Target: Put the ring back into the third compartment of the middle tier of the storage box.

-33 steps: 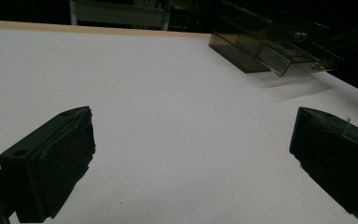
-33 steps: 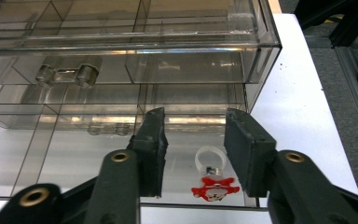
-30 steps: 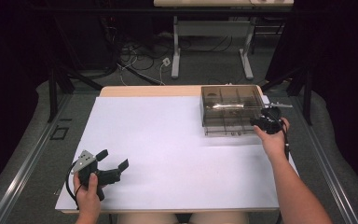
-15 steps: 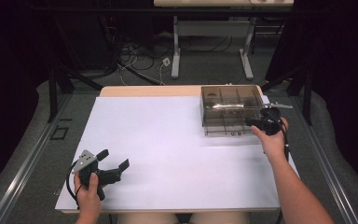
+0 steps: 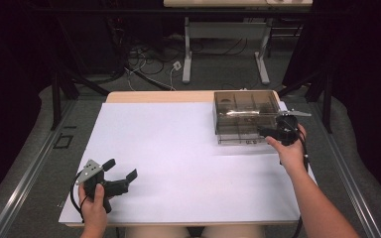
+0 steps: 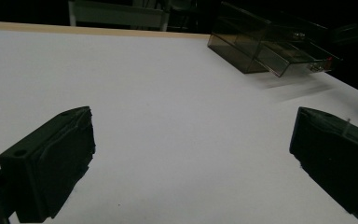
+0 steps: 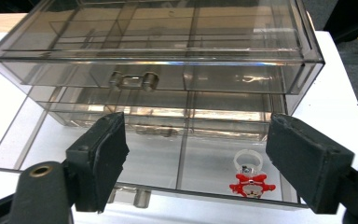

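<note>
Two grippers, fingers wide, holding nothing. Left gripper (image 5: 120, 175) near bench (image 5: 188, 163) front-left corner. Right gripper (image 5: 268, 132) just before smoky drawer box (image 5: 245, 116) at far-right edge; lower drawer (image 7: 158, 163) pulled open, red ring (image 7: 251, 179) inside, front-right compartment.

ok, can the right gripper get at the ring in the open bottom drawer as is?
Probably yes: the right gripper is open just in front of the pulled-out drawer, and the ring lies uncovered near its front wall.
</note>
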Demonstrator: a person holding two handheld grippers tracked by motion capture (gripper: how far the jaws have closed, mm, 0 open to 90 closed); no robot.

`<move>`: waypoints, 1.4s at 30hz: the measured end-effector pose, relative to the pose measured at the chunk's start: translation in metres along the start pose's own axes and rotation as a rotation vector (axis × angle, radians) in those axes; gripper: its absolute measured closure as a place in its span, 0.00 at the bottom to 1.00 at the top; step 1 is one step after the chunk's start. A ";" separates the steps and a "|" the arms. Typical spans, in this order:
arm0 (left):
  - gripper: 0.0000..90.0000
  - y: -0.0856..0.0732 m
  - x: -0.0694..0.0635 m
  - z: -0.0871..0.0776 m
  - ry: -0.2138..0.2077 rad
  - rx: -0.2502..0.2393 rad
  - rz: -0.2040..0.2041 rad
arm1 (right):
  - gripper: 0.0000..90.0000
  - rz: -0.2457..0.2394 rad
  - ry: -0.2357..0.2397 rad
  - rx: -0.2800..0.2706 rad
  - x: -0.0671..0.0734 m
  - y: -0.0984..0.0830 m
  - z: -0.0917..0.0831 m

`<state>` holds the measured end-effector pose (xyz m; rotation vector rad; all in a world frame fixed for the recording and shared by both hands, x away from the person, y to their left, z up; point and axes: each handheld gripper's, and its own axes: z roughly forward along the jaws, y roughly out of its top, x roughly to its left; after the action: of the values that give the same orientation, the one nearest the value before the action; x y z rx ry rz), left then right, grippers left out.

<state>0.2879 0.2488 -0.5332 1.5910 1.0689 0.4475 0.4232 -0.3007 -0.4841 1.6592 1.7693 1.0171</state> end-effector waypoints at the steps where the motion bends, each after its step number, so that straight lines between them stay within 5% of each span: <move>1: 0.00 0.000 0.000 0.000 0.000 0.000 0.000 | 0.21 -0.012 0.007 -0.008 0.001 0.000 -0.002; 25: 0.00 0.000 0.000 0.000 0.000 0.002 -0.001 | 0.17 -0.130 0.060 -0.042 0.026 -0.009 -0.035; 42: 0.00 0.000 -0.001 0.000 0.000 0.002 0.000 | 0.15 -0.147 0.104 -0.084 0.040 -0.028 -0.058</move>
<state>0.2874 0.2482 -0.5332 1.5927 1.0699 0.4471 0.3553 -0.2711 -0.4672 1.4258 1.8578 1.1112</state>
